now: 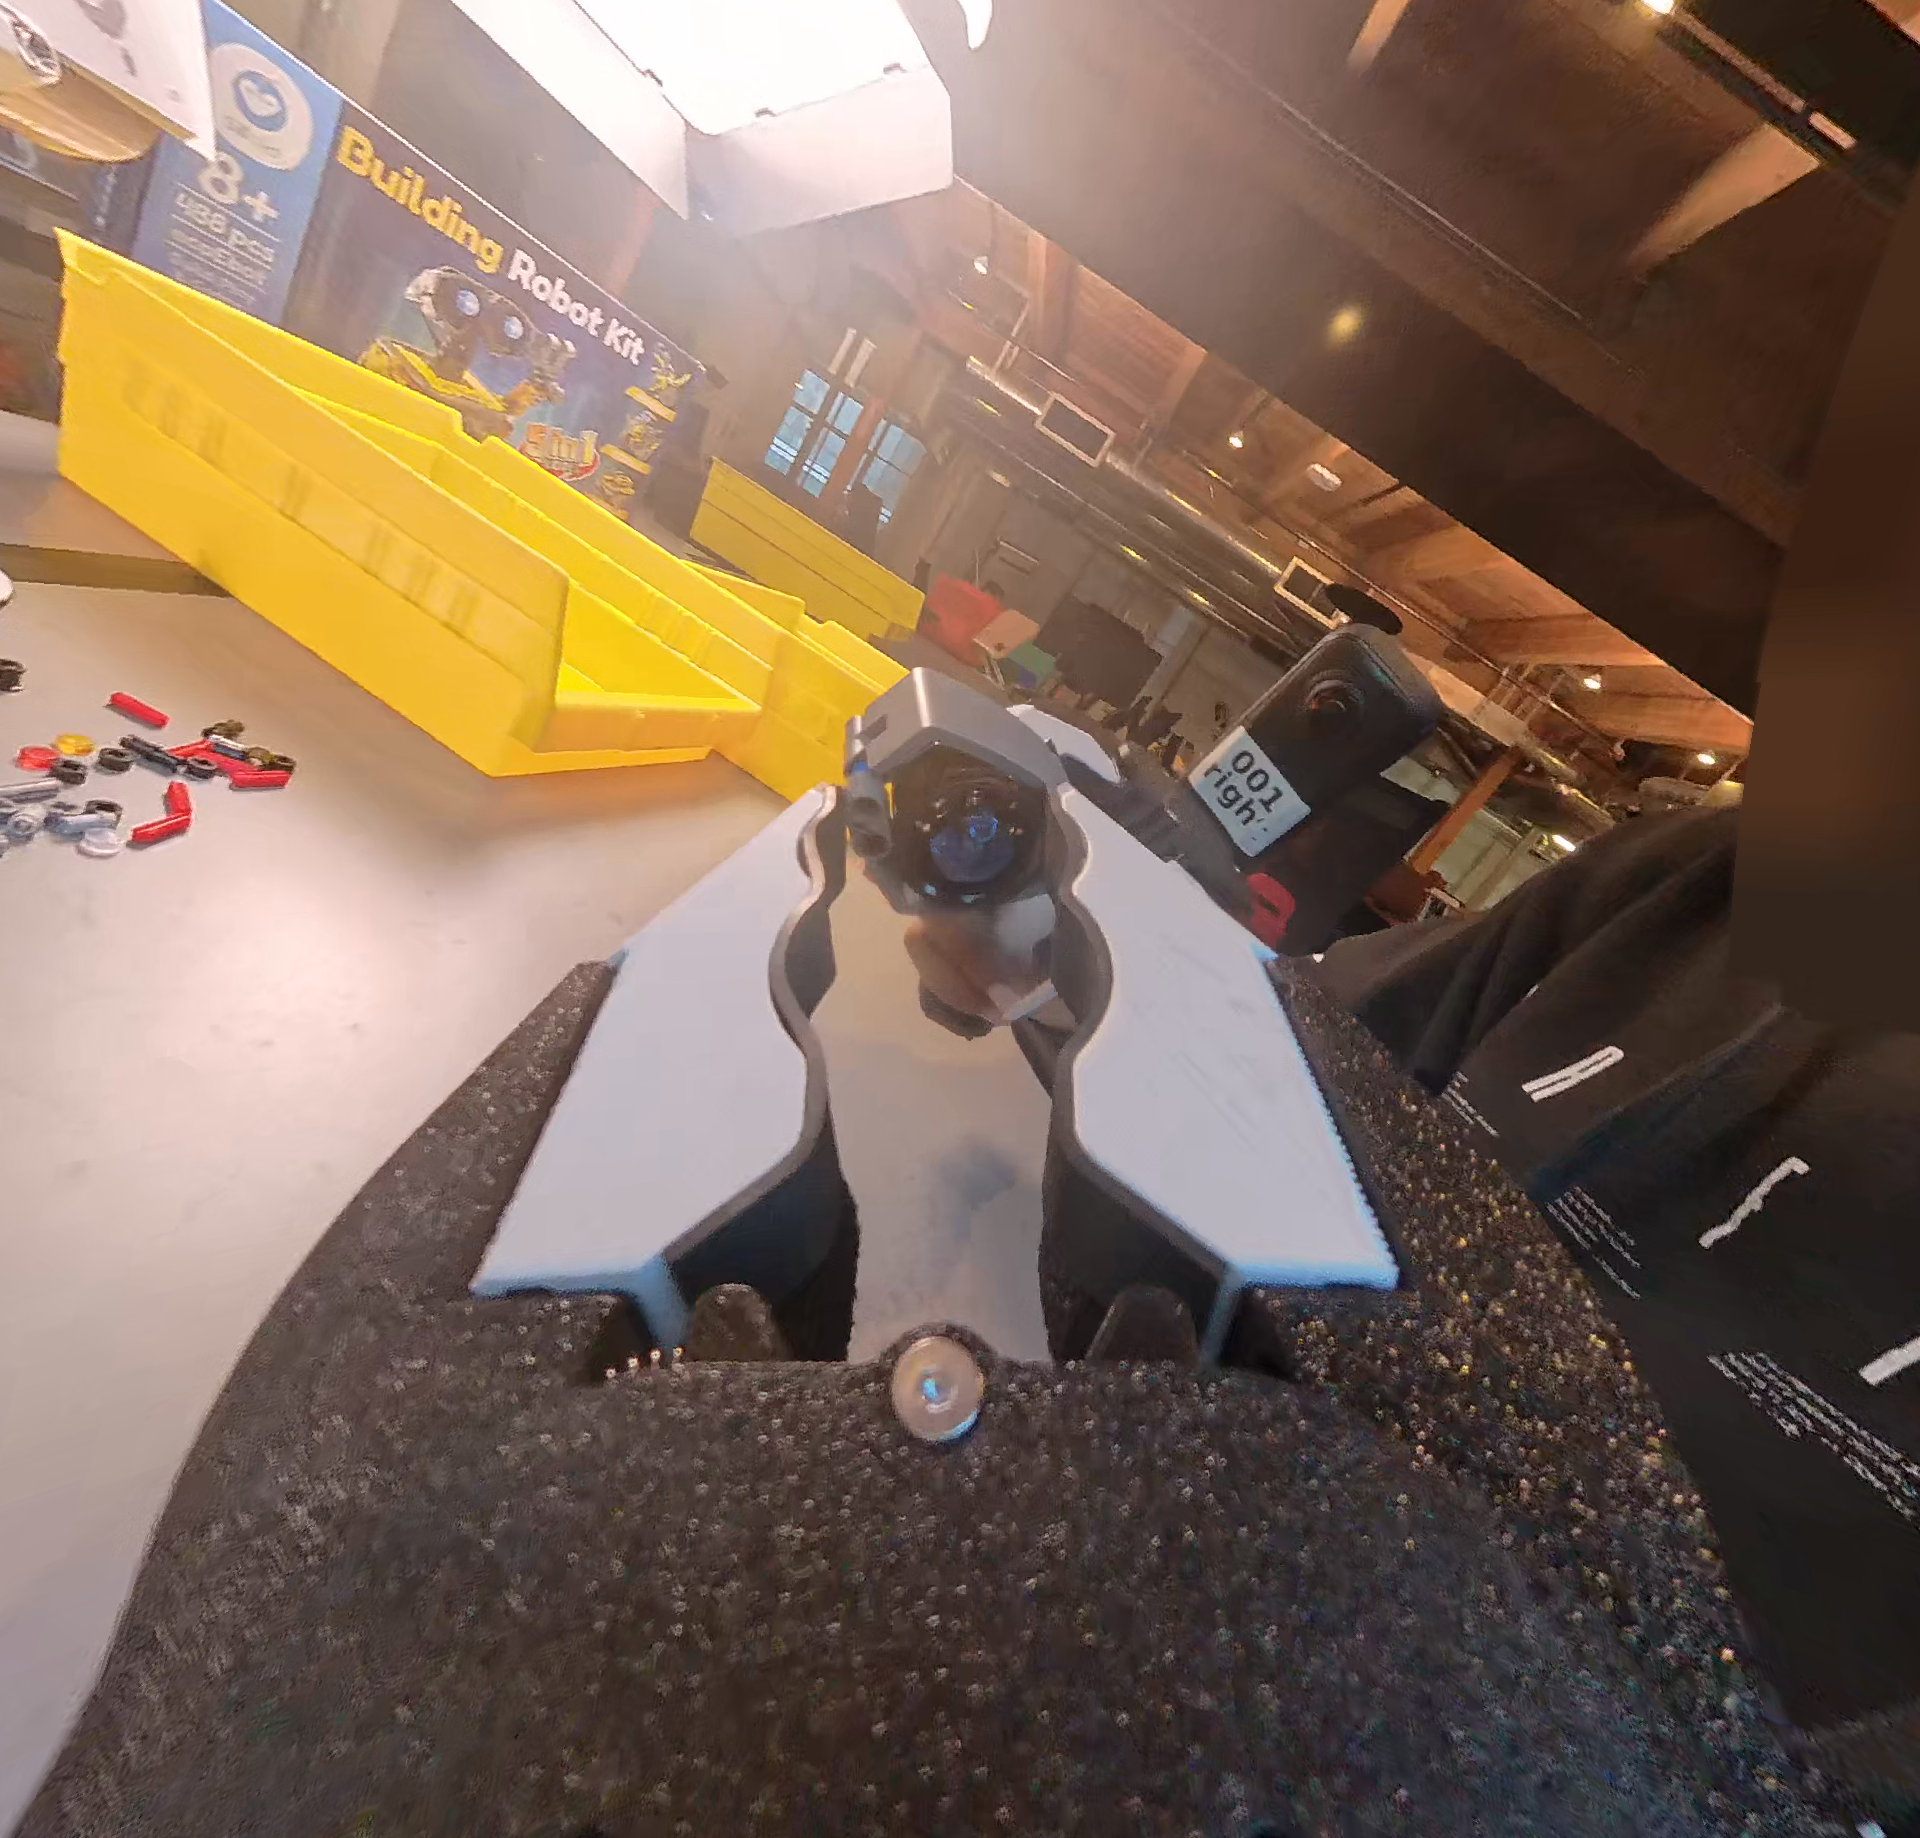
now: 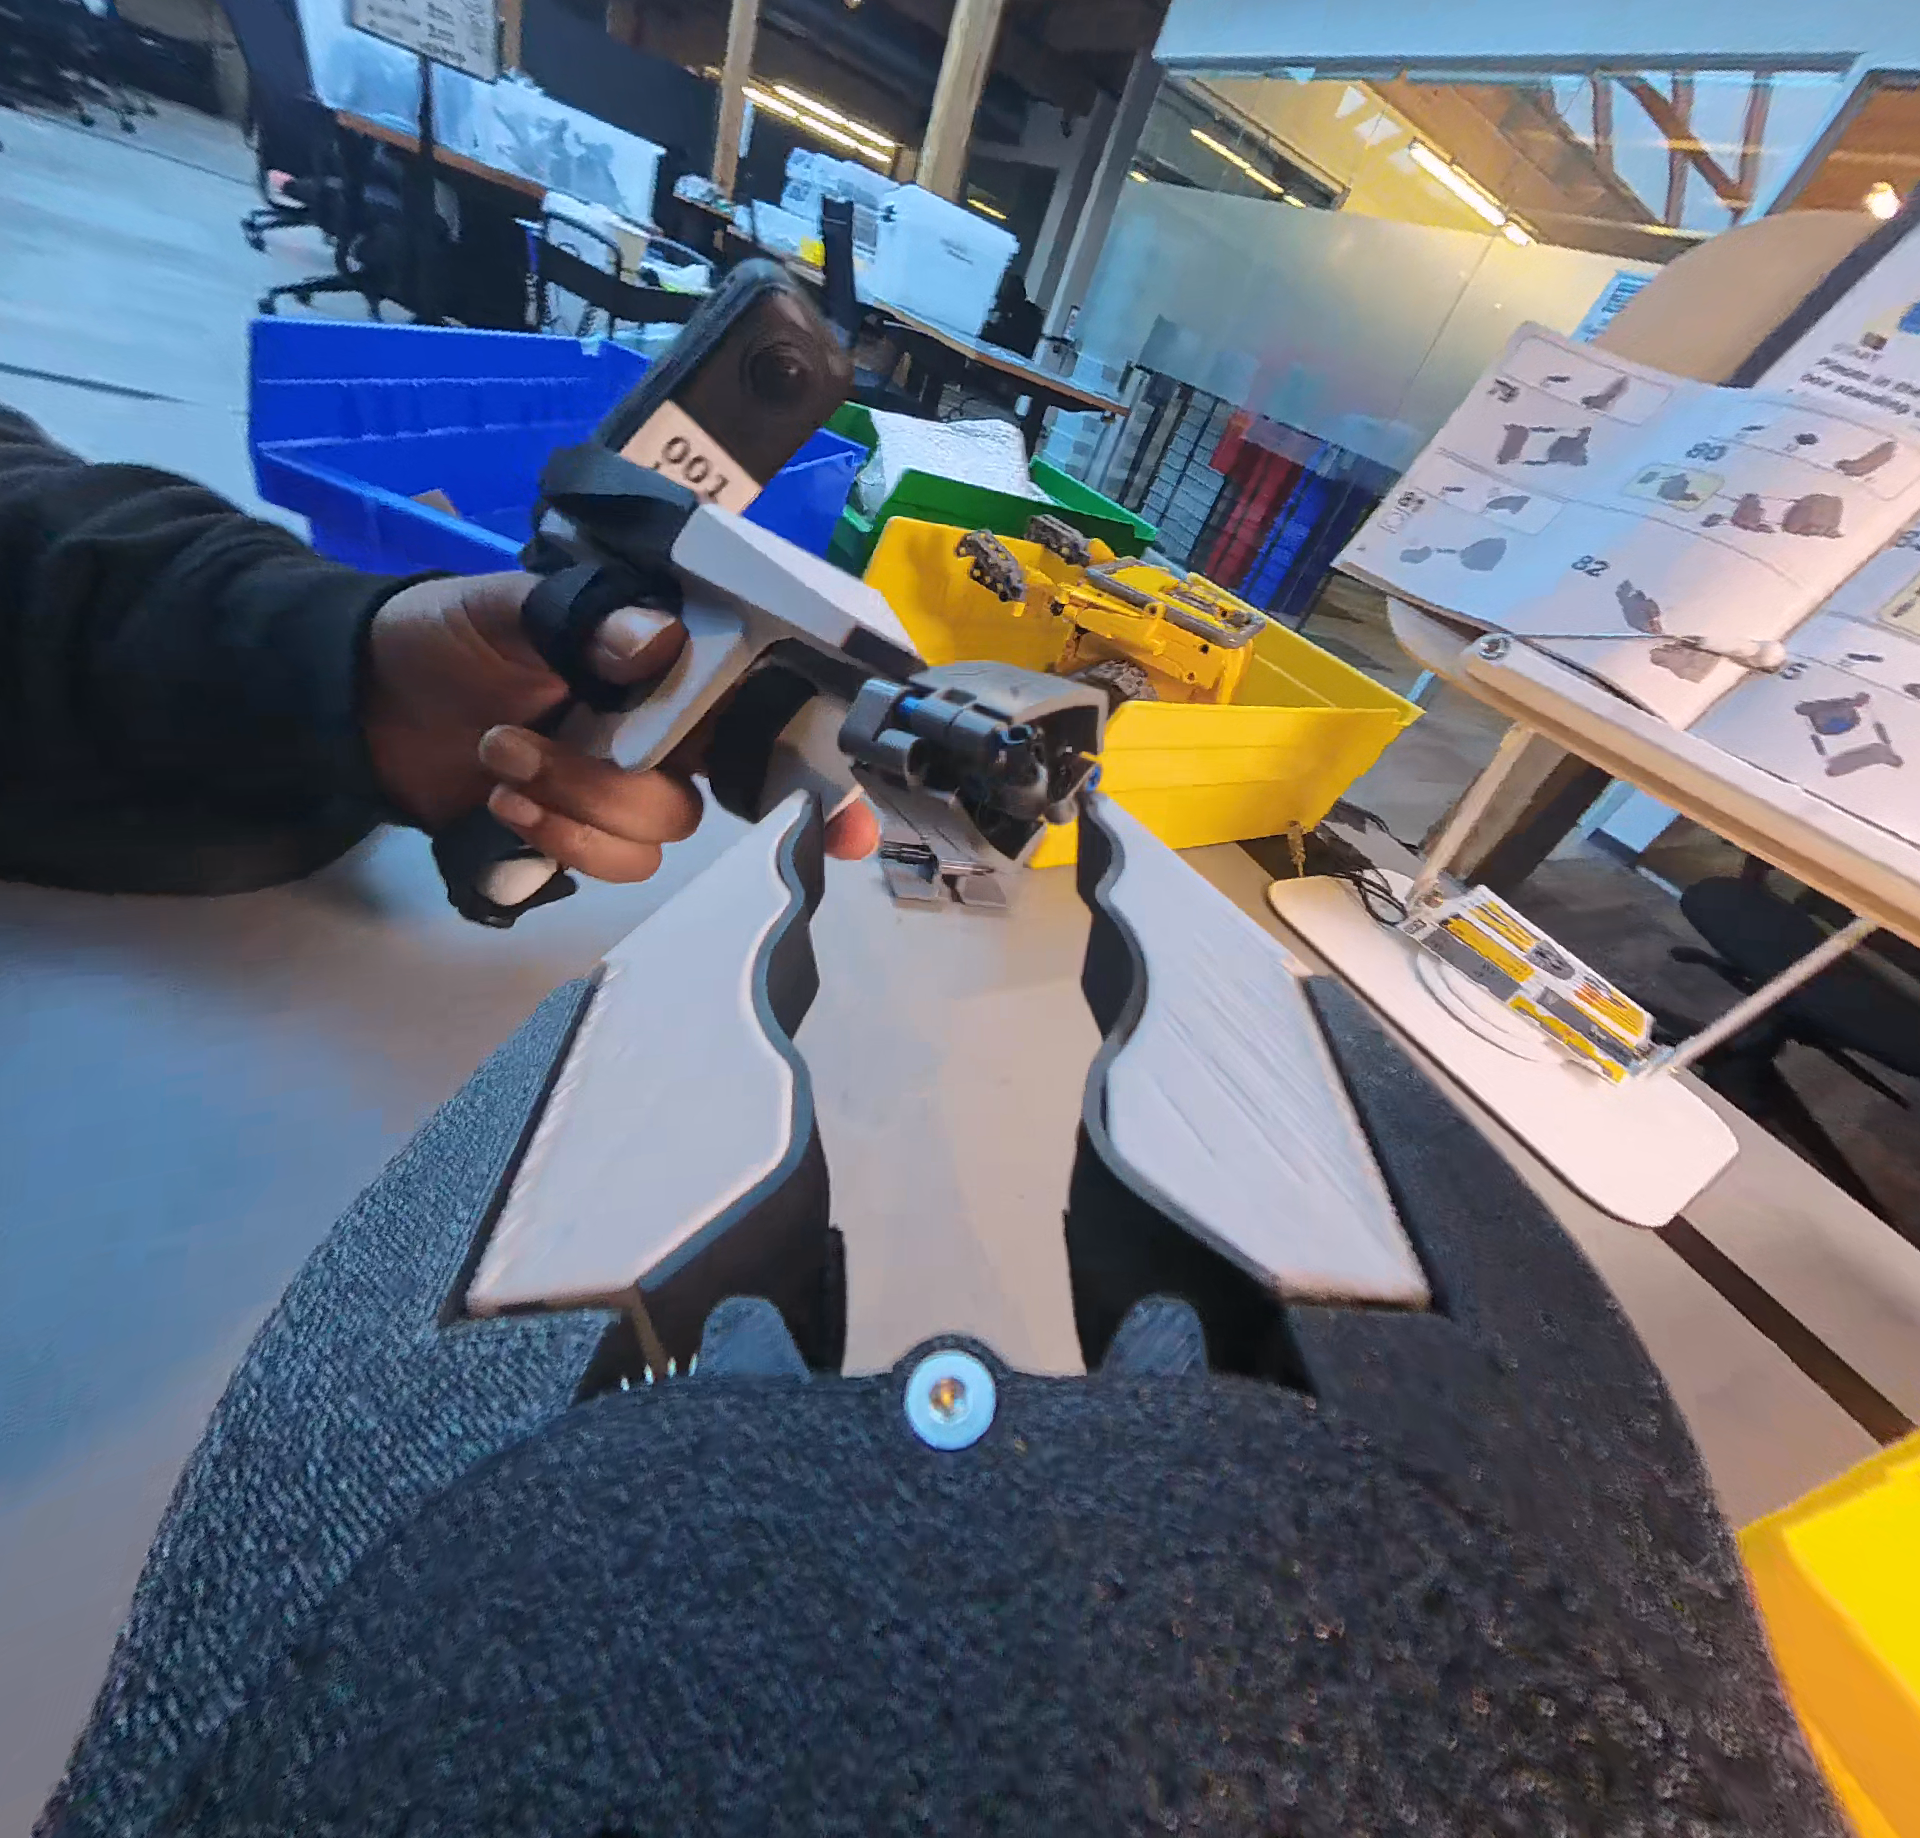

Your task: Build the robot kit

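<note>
Well, the left gripper pinches a small grey block assembly above the table, the right gripper flanks it, spread wide, grip unclear, with loose pieces scattered nearby.

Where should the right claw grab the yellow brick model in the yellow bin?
Probably the yellow brick model by its chunky yellow midbody, from above. It lies tilted inside the yellow bin, whose walls block side approaches, and the dark tracks look floppy.

Yellow bins glossy plastic; tabletop smooth matt; booklet paper; gripper housing rough blk foam.
</note>
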A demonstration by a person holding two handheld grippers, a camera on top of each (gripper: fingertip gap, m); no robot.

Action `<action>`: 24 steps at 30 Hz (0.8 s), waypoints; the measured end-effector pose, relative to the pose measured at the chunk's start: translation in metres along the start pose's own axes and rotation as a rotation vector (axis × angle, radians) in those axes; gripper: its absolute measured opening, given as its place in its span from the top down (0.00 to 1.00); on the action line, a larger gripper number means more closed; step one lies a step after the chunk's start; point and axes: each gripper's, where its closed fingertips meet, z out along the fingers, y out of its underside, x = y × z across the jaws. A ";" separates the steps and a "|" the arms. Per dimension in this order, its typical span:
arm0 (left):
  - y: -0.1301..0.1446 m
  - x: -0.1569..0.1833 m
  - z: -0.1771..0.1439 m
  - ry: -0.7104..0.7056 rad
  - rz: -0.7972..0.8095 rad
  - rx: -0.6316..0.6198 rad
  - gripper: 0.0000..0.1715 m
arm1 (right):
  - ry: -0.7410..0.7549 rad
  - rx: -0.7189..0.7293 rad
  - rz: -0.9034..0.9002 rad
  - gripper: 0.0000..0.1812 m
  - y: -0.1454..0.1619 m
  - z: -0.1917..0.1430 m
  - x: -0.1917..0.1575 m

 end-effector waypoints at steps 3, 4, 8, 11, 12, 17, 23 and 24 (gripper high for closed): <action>0.000 -0.003 0.001 -0.029 -0.016 0.024 0.79 | 0.044 -0.020 -0.007 0.72 0.000 0.005 0.003; 0.002 -0.004 0.003 -0.044 -0.006 0.021 0.79 | 0.055 -0.018 -0.010 0.72 0.000 0.005 0.003; 0.006 -0.005 0.007 -0.100 0.040 0.027 0.79 | 0.085 -0.014 -0.020 0.77 -0.002 0.005 0.007; 0.007 0.001 0.008 -0.042 0.034 -0.006 0.78 | 0.020 0.034 0.003 0.77 -0.007 0.000 0.006; 0.006 0.004 0.007 -0.011 0.034 -0.020 0.77 | -0.027 0.067 0.019 0.78 -0.011 -0.004 0.004; 0.006 0.030 0.002 0.152 0.129 -0.102 0.62 | -0.293 0.206 0.197 0.78 -0.032 -0.024 -0.013; 0.032 0.052 0.008 0.207 0.292 -0.202 0.75 | -0.487 0.214 0.321 0.78 -0.033 -0.029 -0.036; 0.031 0.050 0.007 0.197 0.299 -0.206 0.76 | -0.483 0.193 0.322 0.77 -0.030 -0.028 -0.036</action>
